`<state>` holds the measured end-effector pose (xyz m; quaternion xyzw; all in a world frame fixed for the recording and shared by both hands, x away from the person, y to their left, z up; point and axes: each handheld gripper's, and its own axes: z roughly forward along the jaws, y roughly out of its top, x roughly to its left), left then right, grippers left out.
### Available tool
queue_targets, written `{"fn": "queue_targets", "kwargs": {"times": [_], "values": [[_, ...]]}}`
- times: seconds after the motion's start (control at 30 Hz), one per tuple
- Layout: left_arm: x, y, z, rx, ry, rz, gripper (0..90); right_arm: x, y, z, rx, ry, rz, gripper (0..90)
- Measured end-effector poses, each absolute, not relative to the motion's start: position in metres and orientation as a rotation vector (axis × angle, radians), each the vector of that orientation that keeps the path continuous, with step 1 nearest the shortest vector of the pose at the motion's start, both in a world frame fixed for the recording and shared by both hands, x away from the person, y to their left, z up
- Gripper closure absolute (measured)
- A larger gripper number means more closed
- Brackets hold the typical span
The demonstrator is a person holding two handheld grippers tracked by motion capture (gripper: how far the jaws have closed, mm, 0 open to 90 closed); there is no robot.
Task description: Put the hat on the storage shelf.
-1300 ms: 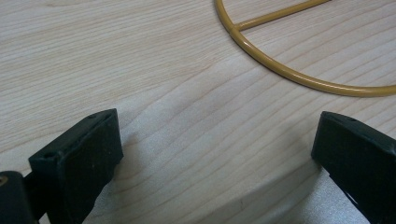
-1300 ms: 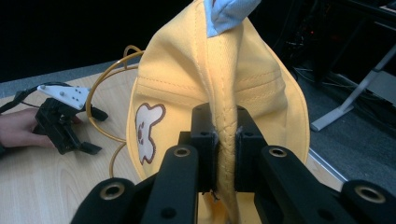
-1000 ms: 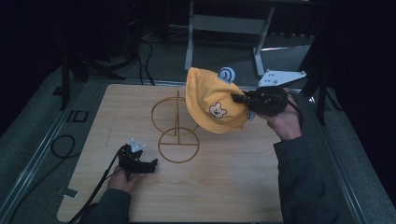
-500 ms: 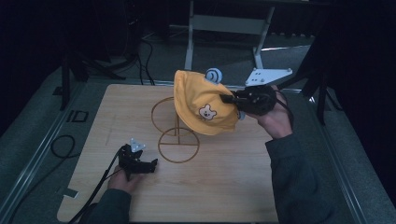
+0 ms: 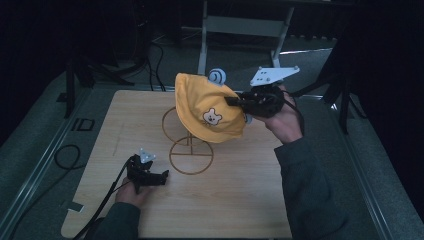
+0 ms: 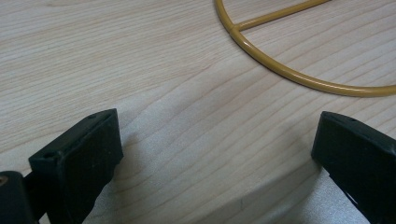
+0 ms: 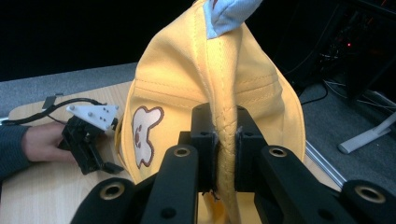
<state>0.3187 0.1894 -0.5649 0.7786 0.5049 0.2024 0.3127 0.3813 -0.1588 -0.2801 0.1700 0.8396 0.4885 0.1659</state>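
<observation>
In the high view, the right gripper is holding a yellow hat in the air, over the top ring of a wire stand on the wooden table. Compared with half a second ago, the hat is sitting further left, now covering more of the stand. The left gripper is resting on the table, near the stand's base ring, with free table in front of it.

In the left gripper view, the jaws are standing wide apart, holding nothing; the base ring is lying ahead of them.

In the right gripper view, the jaws are pinching the hat's thick edge seam between them. The left gripper is lying far behind on the table.
</observation>
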Motion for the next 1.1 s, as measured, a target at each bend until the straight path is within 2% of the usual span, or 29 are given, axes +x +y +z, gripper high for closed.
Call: {"fn": "queue_targets", "kwargs": {"times": [1.1], "values": [[0.319,0.190,-0.565,2.055,1.332,0.535,1.9,0.403,-0.119,-0.276,0.483,2.438,1.339,81.7]]}}
